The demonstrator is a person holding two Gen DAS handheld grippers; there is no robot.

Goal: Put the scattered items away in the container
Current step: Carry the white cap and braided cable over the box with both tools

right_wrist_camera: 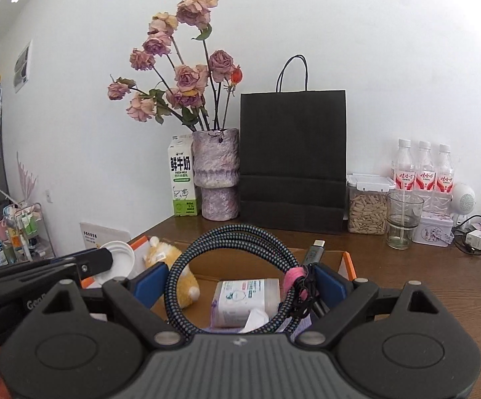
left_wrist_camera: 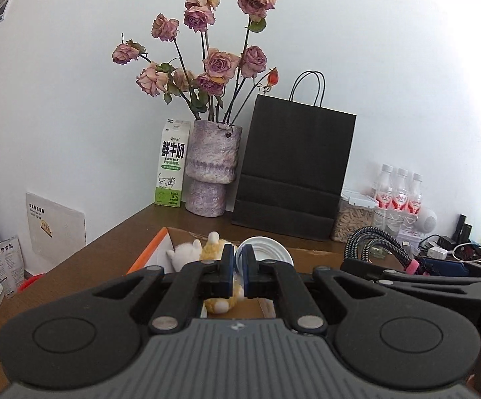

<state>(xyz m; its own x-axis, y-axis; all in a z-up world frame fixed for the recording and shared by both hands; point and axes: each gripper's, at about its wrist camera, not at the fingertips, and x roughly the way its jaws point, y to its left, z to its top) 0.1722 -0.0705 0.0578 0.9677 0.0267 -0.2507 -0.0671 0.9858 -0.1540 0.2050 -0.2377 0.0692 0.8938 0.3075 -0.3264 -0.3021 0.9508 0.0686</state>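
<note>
An open cardboard box [right_wrist_camera: 348, 259] with orange-edged flaps stands on the brown table; the box [left_wrist_camera: 150, 252] also shows in the left wrist view. Inside lie a yellow and white plush toy [right_wrist_camera: 174, 259] and a pack of wipes [right_wrist_camera: 247, 299]. My left gripper [left_wrist_camera: 239, 256] is shut on the edge of a white round lid [left_wrist_camera: 267, 252] above the box, near the plush toy [left_wrist_camera: 210, 244]. My right gripper [right_wrist_camera: 240, 276] stands wide, its blue pads [right_wrist_camera: 150, 282] pressed on a coiled braided cable [right_wrist_camera: 230, 236] with a pink tie, held over the box.
Along the wall stand a milk carton [right_wrist_camera: 182, 179], a vase of dried roses [right_wrist_camera: 217, 173], a black paper bag [right_wrist_camera: 293, 159], a jar [right_wrist_camera: 368, 206], a glass [right_wrist_camera: 403, 219], three bottles [right_wrist_camera: 423, 169] and chargers [right_wrist_camera: 478, 237]. The table's left edge drops to floor clutter [left_wrist_camera: 1, 262].
</note>
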